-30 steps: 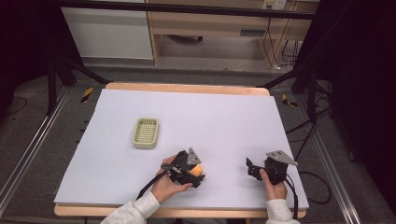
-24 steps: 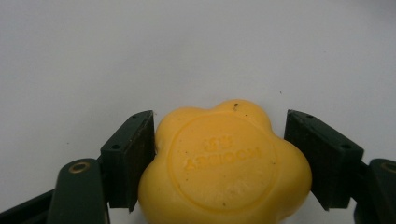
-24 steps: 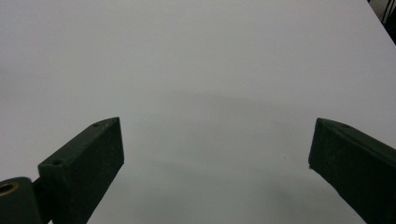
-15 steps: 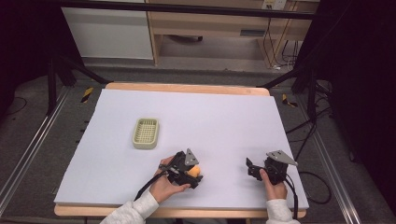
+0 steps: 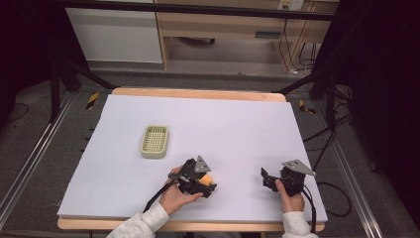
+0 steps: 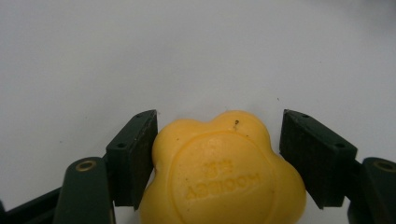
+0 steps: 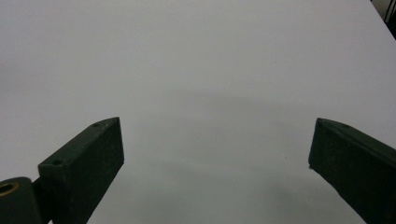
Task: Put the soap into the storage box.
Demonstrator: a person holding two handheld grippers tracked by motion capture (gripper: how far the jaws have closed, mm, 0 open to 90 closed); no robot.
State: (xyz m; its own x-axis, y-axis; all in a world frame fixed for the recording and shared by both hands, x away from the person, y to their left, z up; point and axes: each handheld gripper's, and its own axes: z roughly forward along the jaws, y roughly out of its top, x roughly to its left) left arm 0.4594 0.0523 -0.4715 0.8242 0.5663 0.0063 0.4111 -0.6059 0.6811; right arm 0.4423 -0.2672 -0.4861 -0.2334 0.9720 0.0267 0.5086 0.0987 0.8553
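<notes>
**Left gripper closing around a yellow soap bar**

We are seeing the left gripper [image 5: 204, 184] in the lower middle of the high view, lying low over the white table cover [image 5: 237, 129], with the person's left hand [image 5: 178, 196] holding it from below. Between its jaws the yellow soap bar [image 6: 224, 172] is sitting, a rounded, flower-like piece with raised letters on its top. In the left gripper view it is filling the lower centre of the frame. The jaws have just been closing on it: the pad on the left side of this view is touching the soap, while the pad on the right side is standing just beside it with a thin gap remaining, so we are not calling this a firm grip.

The right gripper [image 5: 270, 179] is resting in the lower right of the high view, well apart from the soap, held by the right hand [image 5: 289, 194]. In the right gripper view its jaws are standing wide apart with nothing between them, over bare cover.

A pale green basket [image 5: 154, 141] is lying left of centre in the high view, above and to the left of the left gripper, near but not touching it.
</notes>
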